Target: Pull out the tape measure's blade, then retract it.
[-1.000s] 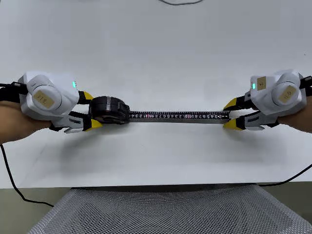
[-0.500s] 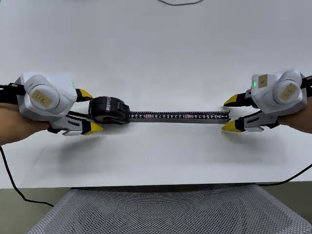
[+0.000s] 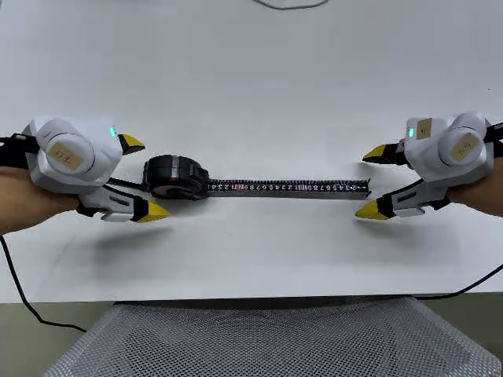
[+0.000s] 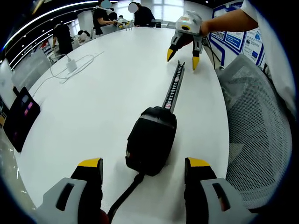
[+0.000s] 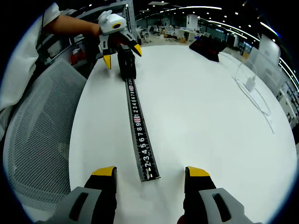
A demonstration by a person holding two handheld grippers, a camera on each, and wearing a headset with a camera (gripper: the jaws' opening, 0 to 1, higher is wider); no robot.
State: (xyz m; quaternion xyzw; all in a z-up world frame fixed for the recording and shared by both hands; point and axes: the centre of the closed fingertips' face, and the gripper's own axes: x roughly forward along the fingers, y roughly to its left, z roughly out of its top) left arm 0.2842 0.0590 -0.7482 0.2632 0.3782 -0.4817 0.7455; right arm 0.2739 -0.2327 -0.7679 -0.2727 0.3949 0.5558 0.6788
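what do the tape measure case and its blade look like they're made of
The case looks like matte black plastic or rubber, judging by its soft, dull highlights. The blade is probably thin coated metal: dark, with printed white numerals, lying straight on the table.

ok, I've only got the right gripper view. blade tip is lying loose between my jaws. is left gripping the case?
Observer: No. In the left gripper view the left gripper is open. The case lies on the table between its jaws and touches neither.
Operator: anything trailing off the case?
Observer: Yes. A black cord runs from the case's near end back toward the left gripper, passing between the jaws.
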